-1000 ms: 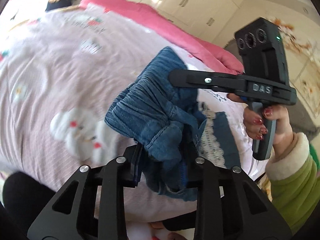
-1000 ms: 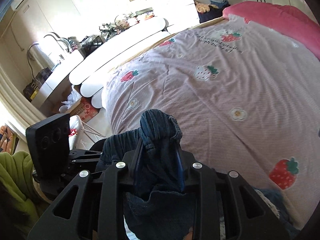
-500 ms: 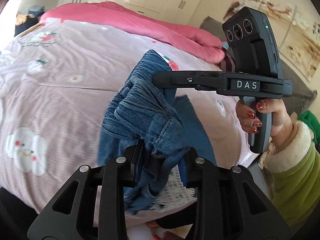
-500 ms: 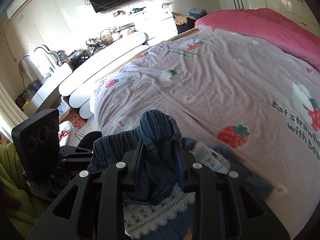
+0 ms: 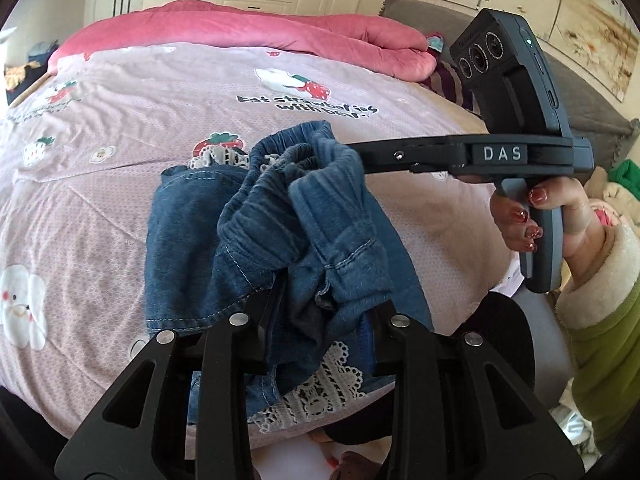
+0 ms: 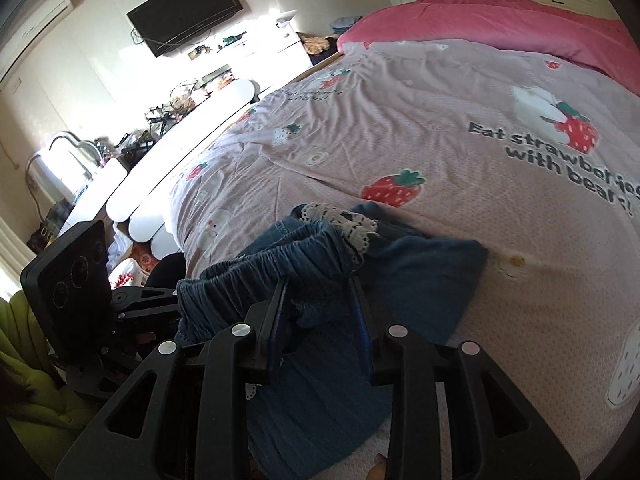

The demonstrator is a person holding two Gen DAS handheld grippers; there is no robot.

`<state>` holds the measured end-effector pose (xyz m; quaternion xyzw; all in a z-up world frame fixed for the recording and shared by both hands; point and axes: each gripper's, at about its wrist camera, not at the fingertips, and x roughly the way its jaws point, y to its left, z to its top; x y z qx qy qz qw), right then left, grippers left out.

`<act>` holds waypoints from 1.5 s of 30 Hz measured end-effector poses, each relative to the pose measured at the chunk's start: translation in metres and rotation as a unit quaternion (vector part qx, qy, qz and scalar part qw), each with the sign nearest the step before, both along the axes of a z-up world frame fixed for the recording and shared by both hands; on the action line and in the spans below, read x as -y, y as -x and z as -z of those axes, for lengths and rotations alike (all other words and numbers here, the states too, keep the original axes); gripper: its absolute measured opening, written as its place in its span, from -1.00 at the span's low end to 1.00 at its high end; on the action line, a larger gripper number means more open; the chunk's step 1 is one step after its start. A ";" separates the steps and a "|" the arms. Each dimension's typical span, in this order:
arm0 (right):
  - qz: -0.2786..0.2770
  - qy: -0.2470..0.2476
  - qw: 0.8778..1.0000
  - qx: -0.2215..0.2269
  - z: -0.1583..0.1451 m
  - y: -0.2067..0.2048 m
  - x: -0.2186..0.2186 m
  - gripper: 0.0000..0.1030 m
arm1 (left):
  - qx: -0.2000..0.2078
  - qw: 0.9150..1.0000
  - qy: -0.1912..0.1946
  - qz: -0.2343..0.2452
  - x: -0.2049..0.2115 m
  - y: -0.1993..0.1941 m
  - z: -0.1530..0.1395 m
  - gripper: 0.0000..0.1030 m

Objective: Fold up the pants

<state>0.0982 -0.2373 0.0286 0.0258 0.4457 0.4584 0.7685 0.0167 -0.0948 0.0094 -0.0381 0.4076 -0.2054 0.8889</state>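
Left gripper point(image 5: 320, 312) clamping bunched elastic waistband of denim pants point(image 5: 304, 216), near edge of bed. Right gripper point(image 6: 320, 304) clamping same waistband further along, reaching in from right in left wrist view point(image 5: 360, 156). Waistband hanging lifted between both grippers; pant legs lying on pink strawberry-print bedspread point(image 6: 460, 184) below. White lace trim point(image 6: 344, 220) showing at far end of pants. Hand point(image 5: 556, 216) with red nails gripping right handle. Pink quilt point(image 5: 248, 28) bunching at far side of bed.
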 end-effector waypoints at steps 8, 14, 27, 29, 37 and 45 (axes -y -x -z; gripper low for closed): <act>0.031 -0.003 1.000 -0.002 -0.003 0.004 0.015 -0.03 | 0.005 1.000 0.008 0.024 0.017 0.008 0.005 -0.01; 0.042 0.009 0.999 0.005 -0.007 0.010 0.021 0.15 | -0.008 0.996 0.048 0.076 0.029 0.024 0.004 0.23; 0.022 0.050 0.994 0.093 -0.036 0.058 0.014 0.39 | -0.012 0.998 0.014 -0.052 -0.067 -0.017 -0.017 0.59; 0.000 0.055 0.991 0.120 -0.042 0.074 0.003 0.47 | -0.019 0.997 -0.010 -0.068 -0.075 -0.034 -0.016 0.65; -0.143 0.119 0.957 0.222 -0.033 0.149 -0.068 0.51 | -0.053 0.997 -0.043 -0.039 -0.066 -0.081 -0.005 0.68; -0.205 0.199 0.922 0.260 0.006 0.161 -0.115 -0.20 | -0.067 0.997 -0.042 -0.011 -0.047 -0.100 0.006 0.68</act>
